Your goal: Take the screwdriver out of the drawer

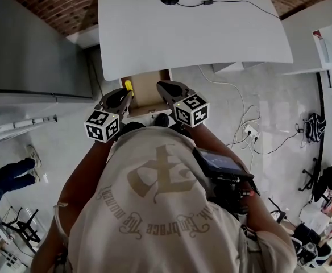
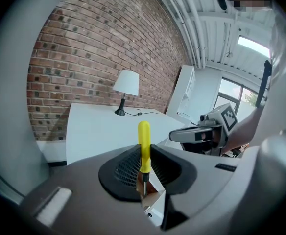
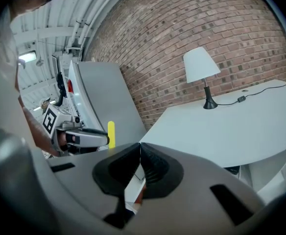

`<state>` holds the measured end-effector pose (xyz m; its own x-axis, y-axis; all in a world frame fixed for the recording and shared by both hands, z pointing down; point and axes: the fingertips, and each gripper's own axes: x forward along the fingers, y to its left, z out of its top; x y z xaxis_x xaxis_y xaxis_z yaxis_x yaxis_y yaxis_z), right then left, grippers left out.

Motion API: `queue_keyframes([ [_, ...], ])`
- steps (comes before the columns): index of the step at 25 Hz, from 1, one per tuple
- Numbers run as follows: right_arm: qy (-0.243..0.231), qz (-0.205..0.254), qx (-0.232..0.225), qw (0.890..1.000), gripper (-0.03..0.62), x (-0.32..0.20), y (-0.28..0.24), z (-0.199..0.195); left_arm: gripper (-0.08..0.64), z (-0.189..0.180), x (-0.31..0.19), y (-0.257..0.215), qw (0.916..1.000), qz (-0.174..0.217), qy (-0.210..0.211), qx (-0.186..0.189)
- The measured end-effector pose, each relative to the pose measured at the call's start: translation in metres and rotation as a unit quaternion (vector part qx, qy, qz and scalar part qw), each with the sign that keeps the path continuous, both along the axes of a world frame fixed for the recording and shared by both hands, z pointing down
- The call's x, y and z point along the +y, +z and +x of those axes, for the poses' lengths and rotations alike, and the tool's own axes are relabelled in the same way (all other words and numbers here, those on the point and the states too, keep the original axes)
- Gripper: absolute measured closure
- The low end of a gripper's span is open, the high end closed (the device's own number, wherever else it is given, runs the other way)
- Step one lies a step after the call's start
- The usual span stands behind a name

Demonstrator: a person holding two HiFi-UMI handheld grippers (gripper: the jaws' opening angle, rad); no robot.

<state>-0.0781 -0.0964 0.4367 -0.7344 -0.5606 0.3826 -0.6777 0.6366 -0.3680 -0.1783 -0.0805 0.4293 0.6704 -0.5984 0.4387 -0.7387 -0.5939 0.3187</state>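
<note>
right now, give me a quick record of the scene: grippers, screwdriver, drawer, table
left gripper: shut on the yellow screwdriver handle
screwdriver: upright, tip down, over the drawer at its left edge
right gripper: jaws together, empty
drawer: open, under the near edge of the table
table: white, lamp at its far edge

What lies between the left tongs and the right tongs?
In the head view, the open drawer shows between the left tongs, shut on the yellow screwdriver, and the shut right tongs.

A white table point(image 1: 194, 33) with a lamp point(image 2: 126, 82) stands against a brick wall point(image 3: 206, 28).
</note>
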Motion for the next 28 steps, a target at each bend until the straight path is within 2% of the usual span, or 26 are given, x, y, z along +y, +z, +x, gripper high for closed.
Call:
queue_keyframes([
  [7, -0.032, 0.026, -0.01, 0.999, 0.586, 0.005, -0.018, -0.012, 0.502, -0.007, 0.002, -0.017, 0.9999, 0.014, -0.008, -0.005],
  [11, -0.024, 0.031, 0.0, 0.999, 0.586, 0.005, -0.021, 0.008, 0.502, 0.011, 0.001, -0.022, 0.9998, 0.02, 0.0, 0.002],
  [17, -0.026, 0.034, 0.001, 0.999, 0.586, 0.006, -0.021, -0.003, 0.502, -0.002, 0.002, -0.023, 0.9997, 0.023, -0.003, -0.002],
  [28, -0.046, 0.031, 0.004, 0.998, 0.586, 0.003, -0.013, 0.0, 0.502, 0.005, 0.004, -0.014, 0.9997, 0.019, -0.018, -0.006],
])
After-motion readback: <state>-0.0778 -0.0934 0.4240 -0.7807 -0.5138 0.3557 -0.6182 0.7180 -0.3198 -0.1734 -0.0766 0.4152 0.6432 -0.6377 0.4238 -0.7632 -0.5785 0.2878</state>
